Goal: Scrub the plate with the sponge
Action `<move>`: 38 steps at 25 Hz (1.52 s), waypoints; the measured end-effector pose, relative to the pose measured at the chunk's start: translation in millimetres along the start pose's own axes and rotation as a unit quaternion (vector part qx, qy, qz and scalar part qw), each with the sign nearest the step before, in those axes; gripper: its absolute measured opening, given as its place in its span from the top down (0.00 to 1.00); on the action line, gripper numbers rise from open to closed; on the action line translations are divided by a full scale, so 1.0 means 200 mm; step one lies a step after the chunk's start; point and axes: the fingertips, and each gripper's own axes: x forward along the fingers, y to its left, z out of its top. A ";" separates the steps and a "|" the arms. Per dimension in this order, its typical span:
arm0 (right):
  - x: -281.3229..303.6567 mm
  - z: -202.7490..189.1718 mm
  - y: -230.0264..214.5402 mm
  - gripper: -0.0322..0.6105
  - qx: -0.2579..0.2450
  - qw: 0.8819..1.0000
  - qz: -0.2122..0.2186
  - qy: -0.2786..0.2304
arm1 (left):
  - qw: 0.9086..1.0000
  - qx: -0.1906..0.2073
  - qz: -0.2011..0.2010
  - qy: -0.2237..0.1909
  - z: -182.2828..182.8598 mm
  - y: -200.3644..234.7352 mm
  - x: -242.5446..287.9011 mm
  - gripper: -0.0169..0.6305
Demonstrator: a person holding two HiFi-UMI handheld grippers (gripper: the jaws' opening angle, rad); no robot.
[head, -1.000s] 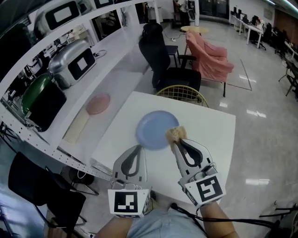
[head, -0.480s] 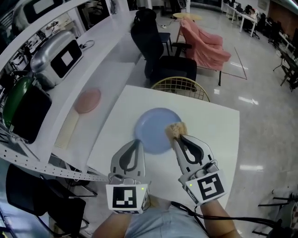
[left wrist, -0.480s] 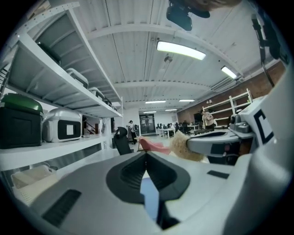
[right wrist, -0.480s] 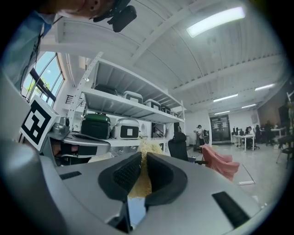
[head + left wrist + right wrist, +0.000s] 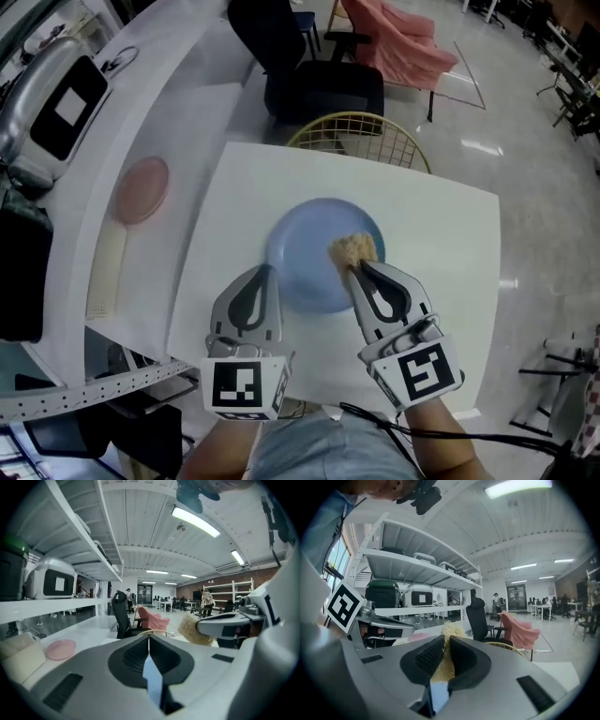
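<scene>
Currently my right claw pinches the tan fibrous sponge over the round blue plate ahead, left claw pressed together at its rim; scrubbing seems underway, unfinished.

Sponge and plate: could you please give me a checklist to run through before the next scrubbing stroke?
1. Sponge gripped: ok, the right gripper has its jaws shut on it.
2. Sponge over the plate: ok, over its right part.
3. Sponge pressing on the plate: cannot tell.
4. Plate lying wholly on the table: ok, away from the edges.
5. Left gripper steadying the plate: cannot tell; its jaws are together with nothing between them, tip at the plate's left rim.
</scene>
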 end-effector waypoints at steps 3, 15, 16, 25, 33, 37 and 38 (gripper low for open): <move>0.10 -0.10 0.00 0.88 0.014 1.000 -0.006 0.021 | 1.000 -0.007 -0.016 0.025 -0.11 0.06 0.11 0.95; 0.34 -0.47 -0.02 0.88 0.058 0.993 -0.031 0.098 | 0.991 -0.049 -0.057 0.108 -0.49 0.22 0.40 0.95; 0.35 -0.49 -0.03 0.88 0.061 0.993 -0.032 0.100 | 0.990 -0.053 -0.060 0.113 -0.51 0.22 0.42 0.95; 0.40 -0.58 -0.06 0.88 0.078 0.990 -0.033 0.117 | 0.980 -0.082 -0.069 0.167 -0.69 0.24 0.54 0.84; 0.43 -0.62 -0.06 0.88 0.083 0.988 -0.033 0.125 | 0.974 -0.087 -0.074 0.197 -0.78 0.24 0.60 0.84; 0.43 -0.63 -0.08 0.88 0.087 0.987 -0.034 0.127 | 0.972 -0.090 -0.072 0.207 -0.82 0.23 0.63 0.84; 0.42 -0.63 -0.08 0.88 0.088 0.987 -0.034 0.128 | 0.972 -0.089 -0.070 0.208 -0.82 0.23 0.64 0.84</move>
